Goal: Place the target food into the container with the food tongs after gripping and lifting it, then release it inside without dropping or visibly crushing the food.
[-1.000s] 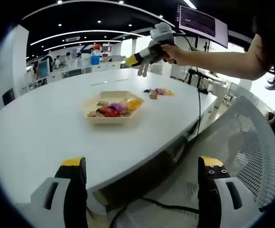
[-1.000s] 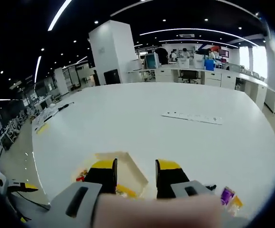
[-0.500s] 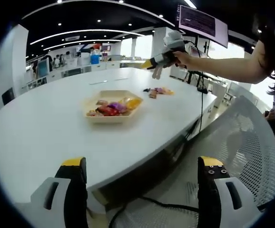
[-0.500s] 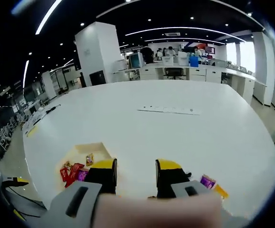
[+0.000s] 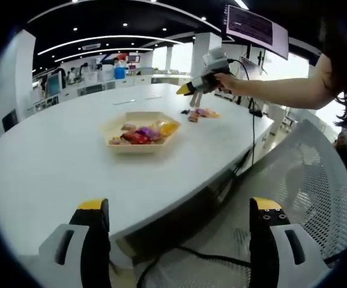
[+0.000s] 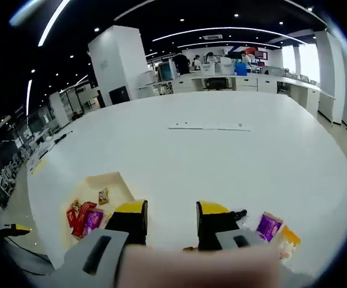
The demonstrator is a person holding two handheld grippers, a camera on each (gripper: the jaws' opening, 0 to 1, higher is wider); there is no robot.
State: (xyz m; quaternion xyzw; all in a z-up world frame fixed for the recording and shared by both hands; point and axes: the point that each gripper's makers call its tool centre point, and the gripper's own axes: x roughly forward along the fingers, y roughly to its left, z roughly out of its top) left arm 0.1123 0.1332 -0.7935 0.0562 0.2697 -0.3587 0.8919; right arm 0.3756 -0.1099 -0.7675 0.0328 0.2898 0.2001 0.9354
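A beige hexagonal tray [image 5: 140, 149] holds several wrapped snacks [image 5: 138, 135] in the middle of the white table. Right of it lie loose snack packets [image 5: 201, 114]. A person's outstretched hand holds my right gripper [image 5: 193, 91] just above those packets. In the right gripper view, my right gripper [image 6: 171, 210] is open with nothing between its jaws. A purple packet [image 6: 268, 226] and an orange one [image 6: 288, 239] lie to its right, and the tray [image 6: 106, 180] is at lower left. My left gripper [image 5: 178, 207] hangs wide open and empty off the table's near edge.
The round white table [image 5: 47, 156] stretches far behind the tray. A grey mesh chair [image 5: 308, 180] stands at the right, beside the person's arm. A cable runs across the floor below. A long white strip [image 6: 209, 126] lies on the table's far side.
The right gripper has come down and to the right, from above the tray to just over the loose packets. The left gripper has not moved.
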